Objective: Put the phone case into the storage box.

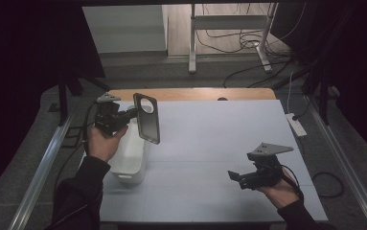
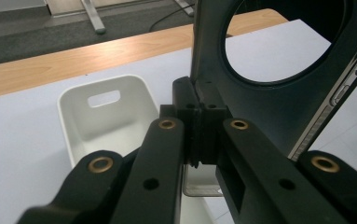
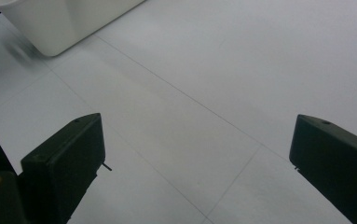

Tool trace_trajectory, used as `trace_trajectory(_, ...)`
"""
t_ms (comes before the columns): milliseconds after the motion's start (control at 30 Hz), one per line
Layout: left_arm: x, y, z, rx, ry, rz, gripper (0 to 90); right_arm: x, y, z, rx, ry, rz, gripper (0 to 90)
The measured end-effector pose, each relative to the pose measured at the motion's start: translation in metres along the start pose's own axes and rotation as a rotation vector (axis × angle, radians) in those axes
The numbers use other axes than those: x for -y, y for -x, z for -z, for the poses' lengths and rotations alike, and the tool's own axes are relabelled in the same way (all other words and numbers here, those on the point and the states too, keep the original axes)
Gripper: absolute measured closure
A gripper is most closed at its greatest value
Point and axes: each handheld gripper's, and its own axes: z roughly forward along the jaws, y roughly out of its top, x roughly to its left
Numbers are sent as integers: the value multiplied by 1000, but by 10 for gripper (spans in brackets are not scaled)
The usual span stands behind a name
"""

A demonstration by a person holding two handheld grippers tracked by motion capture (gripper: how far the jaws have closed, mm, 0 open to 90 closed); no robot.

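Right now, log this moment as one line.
left gripper: shut on phone case, above white bin | right gripper: open, empty, over table

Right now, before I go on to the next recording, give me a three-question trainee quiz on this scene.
1. True or false: the left gripper is shut on the phone case.
2. What lies below the held case? A) white bin B) cardboard box C) metal tray
3. In a word, how do the right gripper's jaws stand?

Key
1. True: its jaws clamp the case's edge, seen close in the left gripper view.
2. A: the white bin stands on the table.
3. Open, with nothing between them.
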Motion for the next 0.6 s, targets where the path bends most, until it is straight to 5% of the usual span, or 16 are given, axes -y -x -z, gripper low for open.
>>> trace_trajectory(600, -6, -23, 5, -50, 12, 37, 892, 19, 10, 15, 38, 11, -22, 5)
